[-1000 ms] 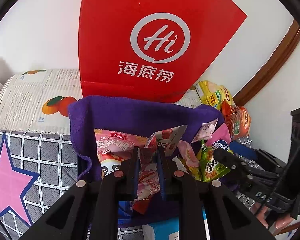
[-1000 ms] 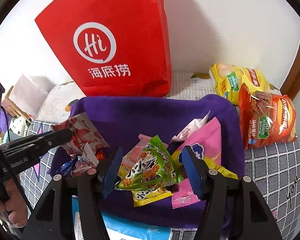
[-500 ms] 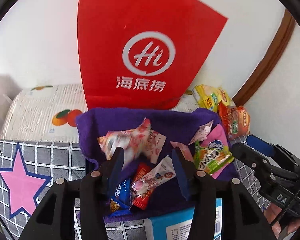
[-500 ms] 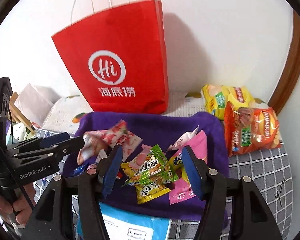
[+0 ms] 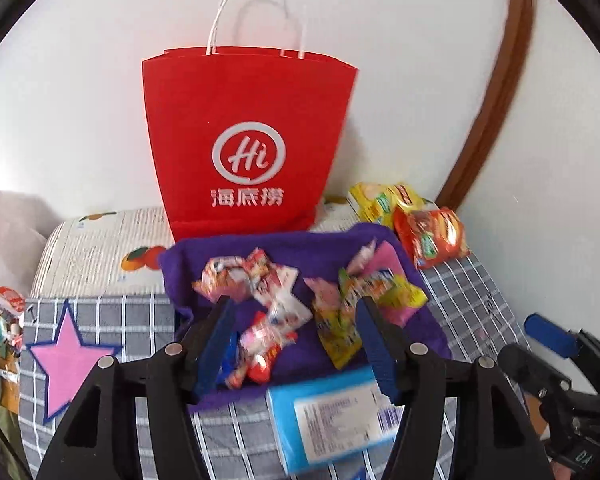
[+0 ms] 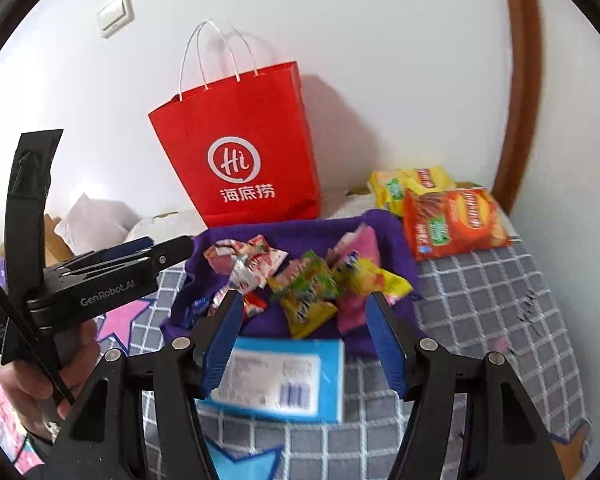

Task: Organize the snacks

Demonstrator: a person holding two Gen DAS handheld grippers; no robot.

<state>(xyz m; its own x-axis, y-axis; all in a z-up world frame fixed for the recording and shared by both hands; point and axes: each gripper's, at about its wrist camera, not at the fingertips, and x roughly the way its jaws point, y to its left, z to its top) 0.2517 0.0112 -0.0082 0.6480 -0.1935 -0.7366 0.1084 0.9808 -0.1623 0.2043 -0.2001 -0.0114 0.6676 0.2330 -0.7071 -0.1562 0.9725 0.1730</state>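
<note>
A purple cloth-lined tray [image 5: 284,246] [image 6: 392,236] holds several small snack packets: red-and-white ones [image 5: 256,276] [image 6: 248,260] on the left, green-yellow ones [image 5: 340,320] [image 6: 308,292] and a pink one [image 6: 360,246] on the right. My left gripper [image 5: 294,344] is open and empty, held back above the tray's near edge. My right gripper [image 6: 306,340] is open and empty, also back from the tray. The left gripper shows at the left of the right wrist view [image 6: 100,276].
A red paper bag [image 5: 246,140] [image 6: 240,148] stands against the wall behind the tray. Yellow [image 6: 412,184] and orange chip bags [image 6: 456,220] lie at the right. A blue tissue pack [image 5: 332,416] [image 6: 284,376] lies in front of the tray on the checked cover.
My left gripper opened and let the red-and-white packet drop into the tray. Both grippers then pulled back and up from the tray.
</note>
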